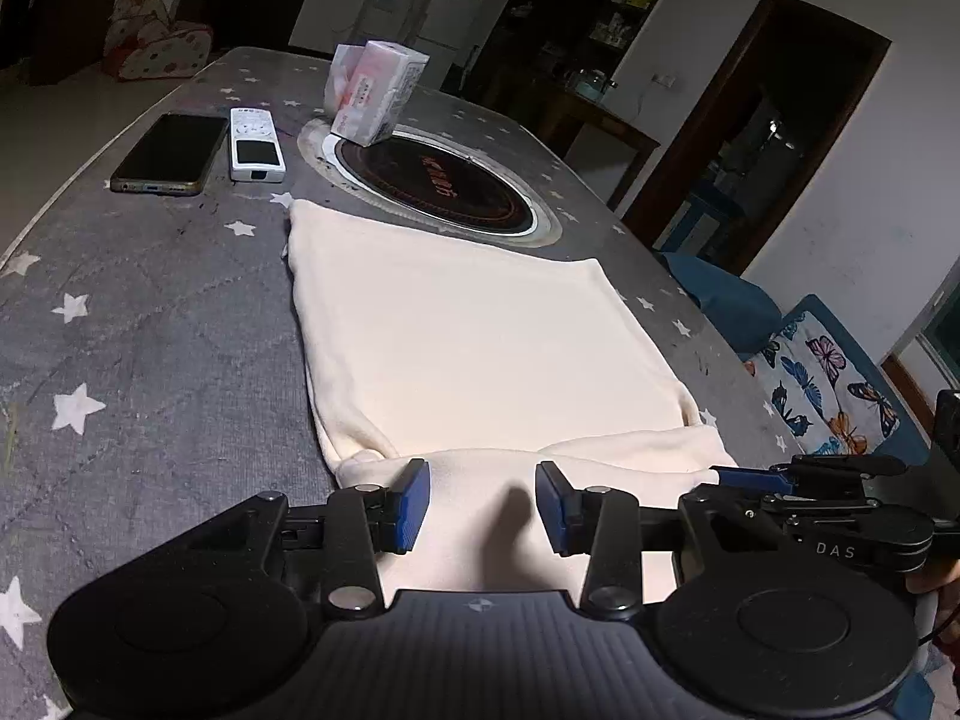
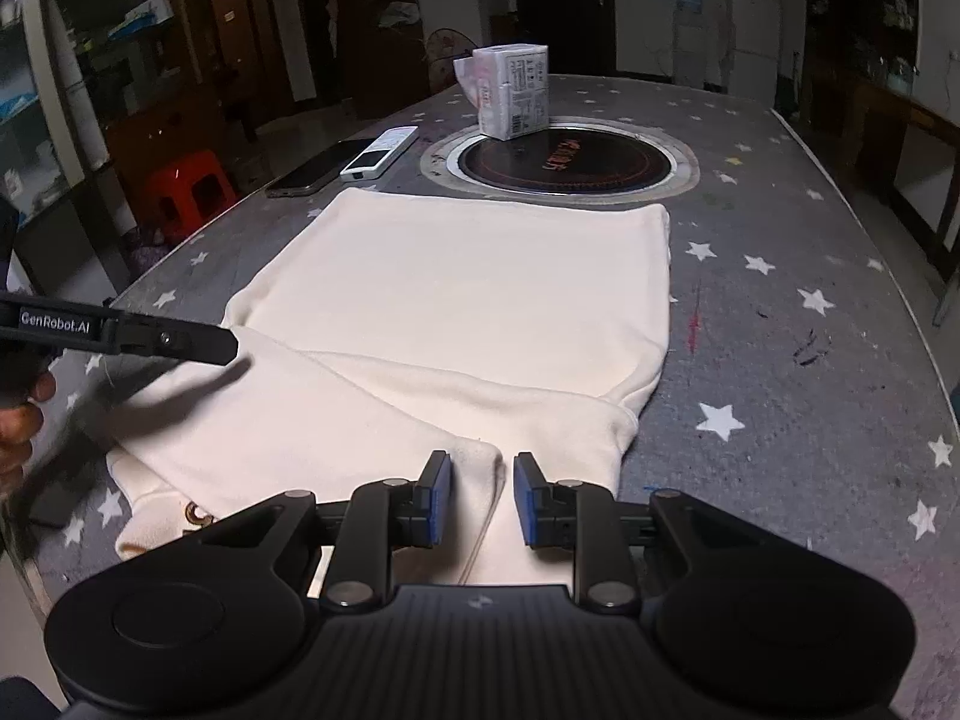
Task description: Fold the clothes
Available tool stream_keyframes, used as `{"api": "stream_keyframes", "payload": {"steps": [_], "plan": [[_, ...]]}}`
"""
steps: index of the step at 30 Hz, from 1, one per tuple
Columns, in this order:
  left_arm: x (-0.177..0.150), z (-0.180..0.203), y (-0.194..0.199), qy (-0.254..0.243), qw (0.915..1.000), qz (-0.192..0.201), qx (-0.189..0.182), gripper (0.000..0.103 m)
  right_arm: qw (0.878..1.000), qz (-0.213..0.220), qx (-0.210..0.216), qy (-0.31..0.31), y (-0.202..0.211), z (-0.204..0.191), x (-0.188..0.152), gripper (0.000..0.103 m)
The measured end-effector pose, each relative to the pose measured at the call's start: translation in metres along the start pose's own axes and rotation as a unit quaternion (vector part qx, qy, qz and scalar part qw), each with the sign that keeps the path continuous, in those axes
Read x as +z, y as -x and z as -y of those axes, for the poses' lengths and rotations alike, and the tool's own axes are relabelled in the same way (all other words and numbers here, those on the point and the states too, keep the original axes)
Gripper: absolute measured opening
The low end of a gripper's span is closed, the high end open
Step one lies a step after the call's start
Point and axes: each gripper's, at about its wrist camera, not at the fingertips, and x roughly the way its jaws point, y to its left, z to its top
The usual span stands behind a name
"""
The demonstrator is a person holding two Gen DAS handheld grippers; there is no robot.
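Observation:
A cream garment [image 1: 474, 336] lies flat on the grey star-patterned table [image 1: 150, 324], with its near part folded over itself. It also shows in the right wrist view [image 2: 468, 300]. My left gripper [image 1: 483, 501] is open, its blue pads on either side of the garment's near edge, low over the cloth. My right gripper [image 2: 477, 495] is open with a narrower gap, straddling a fold edge of the garment. The right gripper shows at the right edge of the left wrist view [image 1: 840, 510], and the left gripper's finger shows in the right wrist view [image 2: 150, 339].
A phone [image 1: 171, 153], a white remote [image 1: 255, 144] and a tissue pack [image 1: 375, 90] lie beyond the garment. A round black cooktop [image 1: 438, 183] is set into the table. A red stool [image 2: 189, 186] stands to the left, a butterfly cushion [image 1: 828, 384] to the right.

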Motion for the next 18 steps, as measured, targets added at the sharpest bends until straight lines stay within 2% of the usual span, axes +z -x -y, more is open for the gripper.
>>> {"api": "stream_keyframes", "payload": {"steps": [1, 4, 6, 10, 14, 18], "plan": [[-0.001, 0.000, 0.000, -0.001, 1.0000, 0.001, 0.000, 0.042, 1.000, 0.000, 0.000, 0.003, -0.001, -0.001, 0.000, 0.022], [-0.001, -0.002, 0.000, 0.001, 1.0000, 0.001, 0.001, 0.042, 1.000, 0.002, -0.006, 0.017, 0.001, -0.006, 0.002, 0.010], [0.000, -0.002, 0.001, 0.003, 1.0000, 0.001, 0.002, 0.042, 0.999, 0.012, -0.017, 0.029, 0.005, -0.009, 0.005, 0.007], [0.000, -0.002, 0.003, 0.003, 0.9999, 0.006, 0.010, 0.042, 0.997, 0.044, -0.043, 0.056, 0.018, -0.016, 0.015, 0.006], [-0.001, -0.002, 0.001, 0.000, 0.9998, 0.007, 0.016, 0.042, 0.996, 0.039, -0.061, 0.047, 0.007, -0.010, 0.021, 0.006], [-0.002, 0.002, 0.002, -0.011, 0.9996, 0.009, 0.023, 0.043, 0.996, 0.010, -0.072, 0.045, -0.014, -0.004, 0.012, 0.007]]}}
